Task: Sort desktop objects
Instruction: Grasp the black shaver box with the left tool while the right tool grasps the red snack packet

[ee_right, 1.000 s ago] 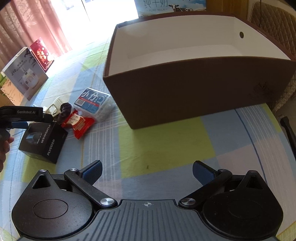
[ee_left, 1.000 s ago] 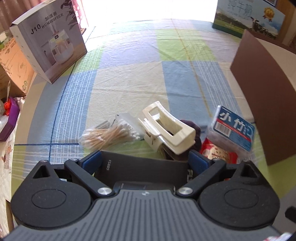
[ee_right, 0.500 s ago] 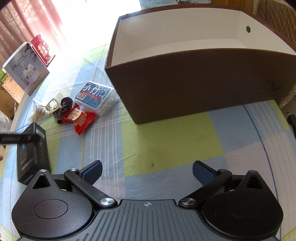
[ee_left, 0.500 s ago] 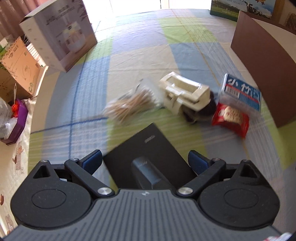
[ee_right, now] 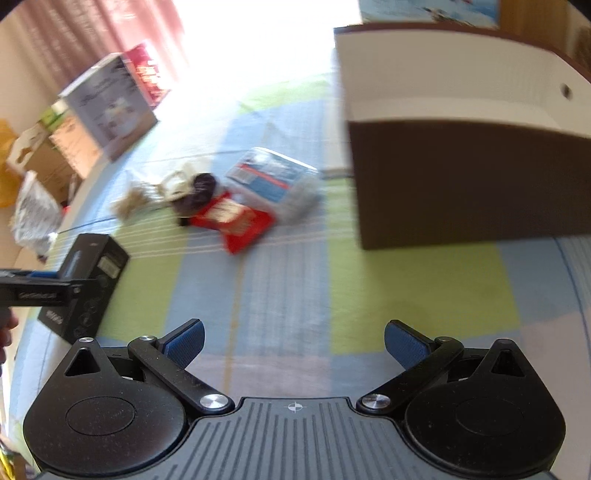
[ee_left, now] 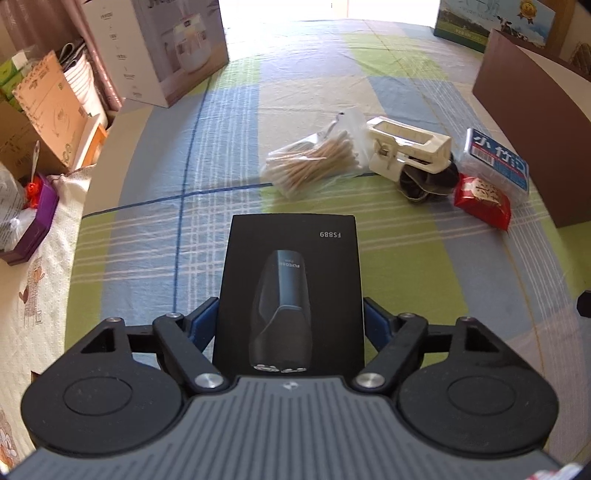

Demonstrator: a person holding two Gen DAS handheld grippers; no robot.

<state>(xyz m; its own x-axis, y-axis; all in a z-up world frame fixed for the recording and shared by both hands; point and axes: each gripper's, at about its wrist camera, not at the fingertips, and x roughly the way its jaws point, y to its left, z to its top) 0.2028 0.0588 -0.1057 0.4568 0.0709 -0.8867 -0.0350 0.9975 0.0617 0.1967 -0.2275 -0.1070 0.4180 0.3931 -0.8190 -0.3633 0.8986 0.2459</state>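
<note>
My left gripper (ee_left: 290, 325) is shut on a black shaver box (ee_left: 290, 280), held flat above the checked cloth; the same black shaver box (ee_right: 86, 280) shows at the left of the right wrist view. Beyond it lie a bag of cotton swabs (ee_left: 314, 160), a cream clip (ee_left: 408, 149) on a dark item (ee_left: 428, 182), a red snack packet (ee_left: 482, 201) and a blue-labelled clear pack (ee_left: 496, 162). My right gripper (ee_right: 293, 341) is open over bare cloth, with the red snack packet (ee_right: 236, 221) and the brown storage box (ee_right: 465, 177) ahead.
A humidifier carton (ee_left: 170, 48) stands at the far left of the table. Cardboard boxes (ee_left: 40, 110) and a purple box (ee_left: 33, 221) sit beyond the table's left edge. A milk carton box (ee_left: 491, 22) stands at the back right. A person's hand (ee_right: 5, 332) shows at the left edge.
My left gripper has lifted the black box and drawn back from the pile, which now lies farther off. The right wrist view has swung left and is blurred by motion.
</note>
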